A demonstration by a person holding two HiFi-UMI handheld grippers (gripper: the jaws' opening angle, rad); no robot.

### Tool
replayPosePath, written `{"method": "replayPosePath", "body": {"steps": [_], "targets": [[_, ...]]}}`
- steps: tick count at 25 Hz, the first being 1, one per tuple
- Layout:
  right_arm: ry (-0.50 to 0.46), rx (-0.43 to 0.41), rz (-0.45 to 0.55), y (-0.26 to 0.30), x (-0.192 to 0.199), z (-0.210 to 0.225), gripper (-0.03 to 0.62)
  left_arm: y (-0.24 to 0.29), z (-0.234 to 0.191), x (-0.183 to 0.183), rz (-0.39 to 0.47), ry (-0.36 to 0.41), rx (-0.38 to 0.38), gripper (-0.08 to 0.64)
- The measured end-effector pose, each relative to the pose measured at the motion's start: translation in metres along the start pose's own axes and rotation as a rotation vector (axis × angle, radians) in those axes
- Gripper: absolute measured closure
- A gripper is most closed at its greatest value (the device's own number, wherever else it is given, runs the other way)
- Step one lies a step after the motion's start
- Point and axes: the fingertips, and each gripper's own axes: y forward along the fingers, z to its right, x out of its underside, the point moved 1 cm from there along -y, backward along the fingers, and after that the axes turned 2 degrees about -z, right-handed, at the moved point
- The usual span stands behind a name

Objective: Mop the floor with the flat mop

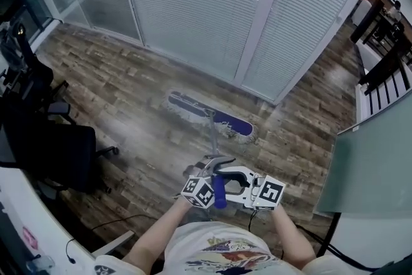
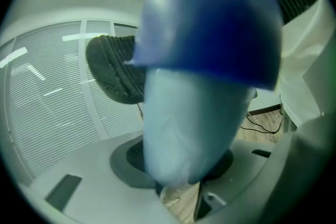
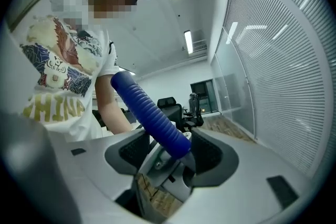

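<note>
Head view: flat mop on the wood floor (image 1: 129, 93), ahead of the person. Mop head (image 1: 209, 114) lies flat on the boards near the foot of a blinded glass partition (image 1: 212, 9). Its long axis runs slantwise across the view, from upper left to lower right. The pole (image 1: 212, 135) rises from the middle of the head and runs back toward the person, ending in the blue mop handle (image 1: 219, 192). Left tongs (image 1: 211, 182) and right tongs (image 1: 232, 178) meet at that handle, side by side and close to the body. Both are well apart from the mop head. An office chair (image 1: 58, 145) stands off to the left, away from the mop.

Left gripper view: the handle's blue end cap fills the frame and its shaft passes down between the pads. Left tongs (image 2: 181, 165) are clamped on it, with no gap visible on either side.

Right gripper view: the ribbed blue handle (image 3: 149, 113) slants between the pads. Right tongs (image 3: 170, 157) stand wide. The handle leans against one pad, with a gap at the other; judged not clamped.

Assessment: the left hand alone has a firm hold. Any stroke has to be driven along the pole, forward and down toward the head. The right tongs need to close on the handle before a push can be steered.
</note>
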Motion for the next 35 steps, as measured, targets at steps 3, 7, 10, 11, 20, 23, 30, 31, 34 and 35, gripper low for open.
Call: {"method": "replayPosePath", "body": {"steps": [3,7,10,11,20,23,30,31,34,35], "targets": [[-0.008,-0.008,-0.04,0.018,-0.007,0.038,0.359,0.004,-0.039,0.018,-0.018,0.006,0.014,0.411],[0.024,0.027,-0.01,0.031,-0.025,0.095,0.359,0.018,-0.094,0.03,-0.004,-0.008,0.034,0.41],[0.031,0.072,0.04,0.035,-0.041,0.146,0.359,0.035,-0.145,0.035,0.013,-0.021,0.016,0.41],[0.036,0.077,0.042,0.035,-0.044,0.158,0.359,0.04,-0.157,0.037,0.014,-0.026,0.017,0.41],[0.025,0.075,0.052,0.039,-0.066,0.263,0.359,0.084,-0.25,0.058,-0.004,-0.019,0.051,0.408],[0.025,0.074,0.066,0.036,-0.079,0.299,0.359,0.101,-0.284,0.058,-0.012,-0.023,0.055,0.408],[0.005,0.065,0.077,0.028,-0.107,0.371,0.36,0.135,-0.354,0.06,-0.019,-0.043,0.03,0.41],[0.003,0.063,0.079,0.028,-0.11,0.378,0.36,0.138,-0.362,0.06,-0.018,-0.042,0.027,0.411],[-0.004,0.059,0.091,0.027,-0.121,0.396,0.36,0.144,-0.381,0.058,-0.012,-0.038,0.014,0.422],[-0.005,0.058,0.096,0.027,-0.123,0.399,0.362,0.145,-0.385,0.057,-0.01,-0.04,0.01,0.423]]}}
